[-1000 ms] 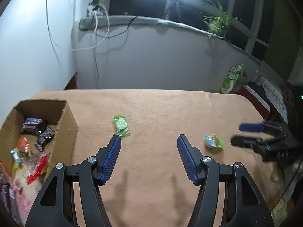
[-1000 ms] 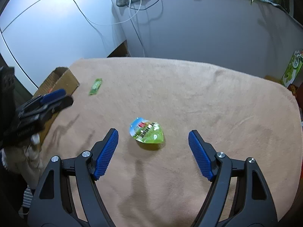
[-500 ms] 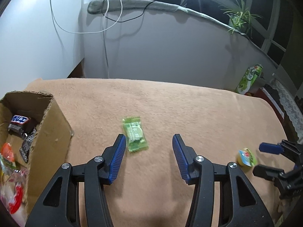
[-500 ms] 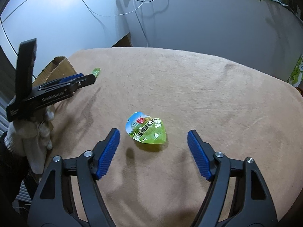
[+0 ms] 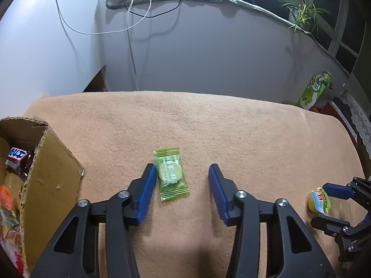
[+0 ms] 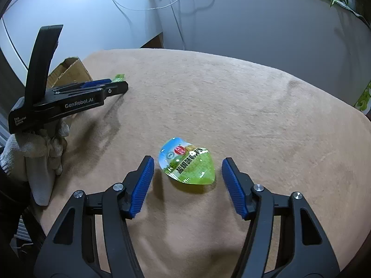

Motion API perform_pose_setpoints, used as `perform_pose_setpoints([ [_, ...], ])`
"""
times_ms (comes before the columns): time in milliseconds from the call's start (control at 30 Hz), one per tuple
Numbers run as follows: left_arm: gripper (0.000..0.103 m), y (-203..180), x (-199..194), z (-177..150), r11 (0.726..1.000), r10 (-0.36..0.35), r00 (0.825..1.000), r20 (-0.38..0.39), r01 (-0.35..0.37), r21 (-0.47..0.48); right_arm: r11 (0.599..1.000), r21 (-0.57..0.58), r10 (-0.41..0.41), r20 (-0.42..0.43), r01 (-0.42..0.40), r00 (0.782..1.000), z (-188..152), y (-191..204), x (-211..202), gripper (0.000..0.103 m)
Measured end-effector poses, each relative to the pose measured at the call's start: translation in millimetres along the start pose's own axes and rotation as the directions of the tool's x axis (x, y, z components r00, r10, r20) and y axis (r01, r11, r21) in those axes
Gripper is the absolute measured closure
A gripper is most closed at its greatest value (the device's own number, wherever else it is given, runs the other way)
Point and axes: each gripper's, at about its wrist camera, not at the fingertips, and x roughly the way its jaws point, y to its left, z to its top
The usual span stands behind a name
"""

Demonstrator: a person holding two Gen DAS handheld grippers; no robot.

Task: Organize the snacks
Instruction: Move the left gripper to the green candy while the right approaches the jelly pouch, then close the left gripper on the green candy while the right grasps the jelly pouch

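A green wrapped candy point(image 5: 171, 173) lies flat on the tan blanket point(image 5: 208, 127). My left gripper point(image 5: 182, 172) is open with the candy between its fingers, close to the left finger. A heart-shaped green jelly cup point(image 6: 188, 163) lies on the blanket between the open fingers of my right gripper point(image 6: 187, 164); it also shows in the left wrist view point(image 5: 318, 200). The cardboard box point(image 5: 49, 176) at the left holds several snacks. The left gripper also shows in the right wrist view point(image 6: 111, 86), beside the candy point(image 6: 118, 78).
A green carton point(image 5: 316, 90) stands past the blanket's far right edge. White and black cables point(image 5: 129, 23) hang on the wall behind. A potted plant point(image 5: 301, 11) sits on the ledge. The blanket's right edge drops off near the right gripper point(image 5: 334, 206).
The left gripper has moved forward and down, so the green candy now lies between its fingers. The right gripper has moved closer over the jelly cup.
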Motion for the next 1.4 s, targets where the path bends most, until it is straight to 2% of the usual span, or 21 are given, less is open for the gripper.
perform_pose_setpoints([
  [67,0.070,1.1,-0.3,-0.5,1.000,0.008,1.000,0.003,-0.008,-0.012,1.000,-0.008,-0.006,-0.002,0.006,1.000,0.7,1.3,1.1,0.042],
  [267,0.083,2.3,0.0,-0.2,1.000,0.013,1.000,0.007,-0.013,-0.018,0.999,-0.039,-0.034,-0.006,0.034,0.999,1.2,6.4,2.2,0.055],
  [633,0.083,-10.1,-3.2,-3.1,0.999,0.015,1.000,0.009,-0.015,0.045,0.999,-0.032,-0.034,-0.004,0.034,0.999,1.4,9.2,0.7,0.061],
  [933,0.083,-19.4,-18.6,-19.4,0.998,-0.026,1.000,0.013,0.025,0.060,0.999,-0.020,-0.032,0.006,0.032,0.999,-6.1,13.8,-3.6,0.064],
  [1400,0.083,-30.2,-67.9,-37.0,0.994,-0.077,0.995,0.063,0.072,0.080,1.000,-0.010,-0.023,0.053,0.023,0.998,-17.7,25.4,-40.3,0.064],
])
